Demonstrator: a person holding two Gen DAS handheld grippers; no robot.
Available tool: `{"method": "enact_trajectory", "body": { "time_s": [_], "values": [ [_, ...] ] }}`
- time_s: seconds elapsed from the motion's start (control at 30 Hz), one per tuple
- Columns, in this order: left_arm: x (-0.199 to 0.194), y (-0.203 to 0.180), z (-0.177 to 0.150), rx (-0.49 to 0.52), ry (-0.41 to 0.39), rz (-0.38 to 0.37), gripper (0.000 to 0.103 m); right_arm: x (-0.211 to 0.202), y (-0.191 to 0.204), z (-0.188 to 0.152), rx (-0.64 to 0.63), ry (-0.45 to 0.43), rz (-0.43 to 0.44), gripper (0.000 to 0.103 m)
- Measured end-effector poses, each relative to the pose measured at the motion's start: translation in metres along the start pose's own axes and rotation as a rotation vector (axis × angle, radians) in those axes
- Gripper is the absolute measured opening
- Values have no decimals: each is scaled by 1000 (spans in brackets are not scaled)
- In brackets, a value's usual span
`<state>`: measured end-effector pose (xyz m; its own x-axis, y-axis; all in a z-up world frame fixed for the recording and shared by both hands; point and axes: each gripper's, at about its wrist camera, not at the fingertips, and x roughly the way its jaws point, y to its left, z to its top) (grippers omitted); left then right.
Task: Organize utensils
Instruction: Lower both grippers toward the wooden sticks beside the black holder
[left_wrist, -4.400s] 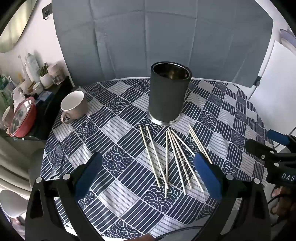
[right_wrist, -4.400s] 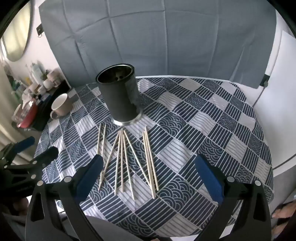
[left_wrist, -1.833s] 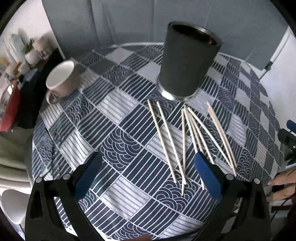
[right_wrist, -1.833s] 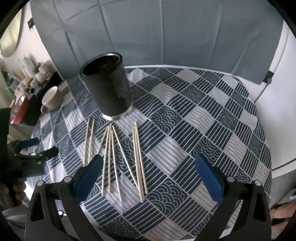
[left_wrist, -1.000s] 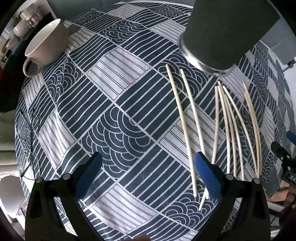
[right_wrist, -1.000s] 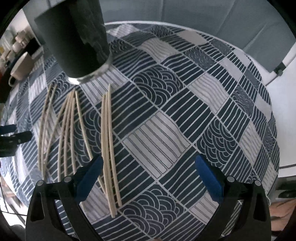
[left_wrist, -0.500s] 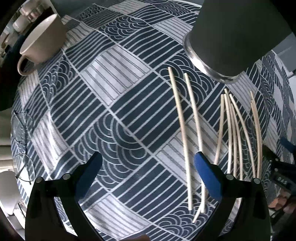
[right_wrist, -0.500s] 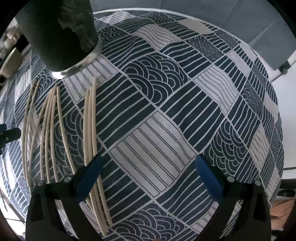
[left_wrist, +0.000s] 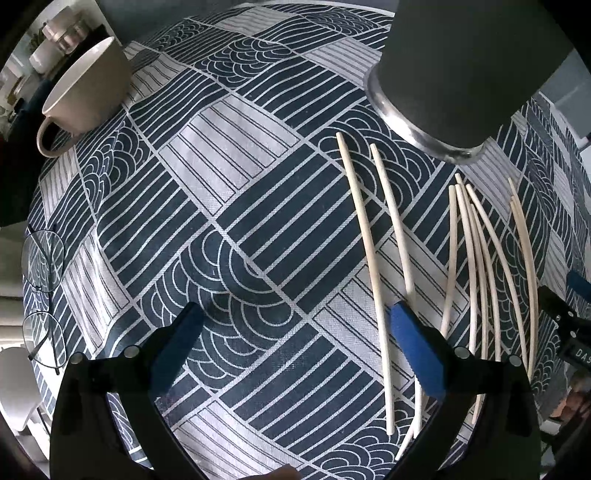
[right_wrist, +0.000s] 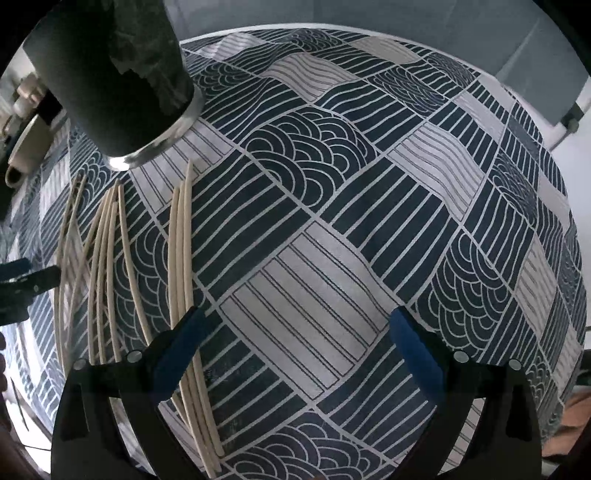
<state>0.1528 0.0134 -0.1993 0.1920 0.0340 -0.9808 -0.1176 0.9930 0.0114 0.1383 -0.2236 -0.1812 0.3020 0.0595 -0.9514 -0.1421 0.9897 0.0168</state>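
Gripper (right_wrist: 295, 332) (wide apart) over chopsticks (right_wrist: 181, 266).

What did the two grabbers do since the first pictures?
Both came down low over the table, close to the chopsticks. The left gripper and the right gripper are open and hold nothing. The chopsticks, the dark holder and the mug lie where they were.

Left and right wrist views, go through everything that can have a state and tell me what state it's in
Left gripper: open, holding nothing, low over the tablecloth.
Right gripper: open, holding nothing.
Chopsticks: all lying loose on the tablecloth, none in the holder.
Holder: upright.
Mug: upright; contents not visible.
Glasses: lying at the table's edge.
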Motion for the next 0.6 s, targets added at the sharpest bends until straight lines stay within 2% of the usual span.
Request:
{"method": "enact_trajectory", "body": {
  "time_s": [0.3,0.33,0.37,0.5,0.6],
  "values": [
    [2,9,-11,9,-12,-1,99,-3,3,-4,6,6,-21,95],
    [4,9,-10,11,-14,-1,99,-4,2,-4,7,0,-17,95],
    [-8,8,-26,13,-15,2,99,-6,4,-5,10,-4,-10,95],
    [-14,10,-22,28,-29,-1,99,-11,0,-8,48,-21,58,95],
    [-11,7,-19,32,-41,-2,99,-8,3,-9,34,-8,62,95]
  ]
}}
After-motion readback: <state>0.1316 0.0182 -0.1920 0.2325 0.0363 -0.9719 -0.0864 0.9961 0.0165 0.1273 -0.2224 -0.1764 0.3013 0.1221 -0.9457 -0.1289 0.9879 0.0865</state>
